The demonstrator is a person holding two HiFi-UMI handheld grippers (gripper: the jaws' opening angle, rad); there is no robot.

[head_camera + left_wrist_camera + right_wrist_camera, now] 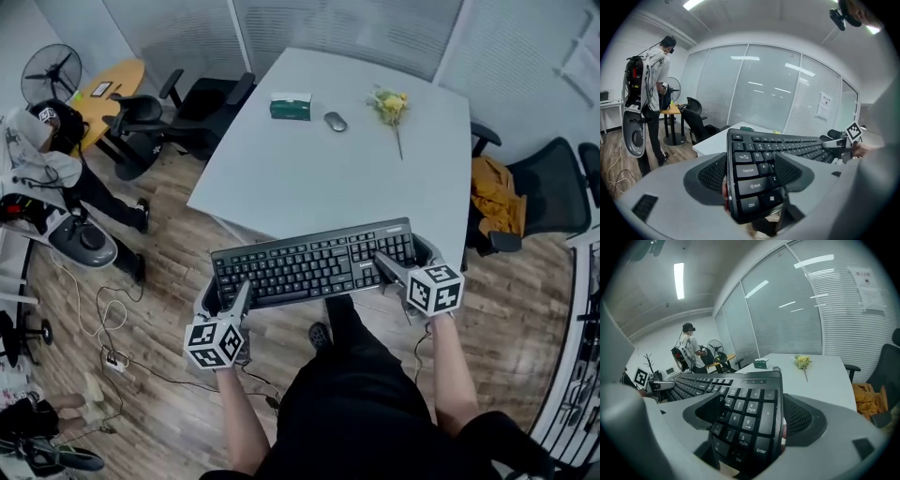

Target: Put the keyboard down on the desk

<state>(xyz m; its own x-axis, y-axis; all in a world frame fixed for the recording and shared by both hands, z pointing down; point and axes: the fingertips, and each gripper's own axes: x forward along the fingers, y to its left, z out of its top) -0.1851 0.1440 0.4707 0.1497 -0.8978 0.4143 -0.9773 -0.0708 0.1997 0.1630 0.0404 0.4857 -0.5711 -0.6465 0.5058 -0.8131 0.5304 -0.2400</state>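
1. Holding the black keyboard (314, 262) between them, the two tools carry it by its short ends, key side up and roughly level.
2. The left tool (234, 298) is pinching the keyboard's left end. In the left gripper view one ribbed pad lies on the keys beside Caps Lock and Shift, and the other is under the case.
3. The right tool (394, 267) is pinching the number-pad end the same way. In the right gripper view one pad sits on the keys left of the digits, and the other is outside the edge by Enter.
4. The keyboard hangs in the air at the near edge of the white bench (309, 178), with its left end over the wooden floor (159, 281). Its right end overlaps the bench edge in the head view, and I cannot tell whether that end is touching.
5. On the far part of the bench a green box (291, 106), a grey mouse (335, 121) and a sprig of yellow flowers (391, 106) lie in a loose row, well apart from the keyboard.
6. Black office chairs (202, 112) stand at the bench's far left.
7. A person (47, 169) in a white top stands to the left, near a standing fan (52, 73).
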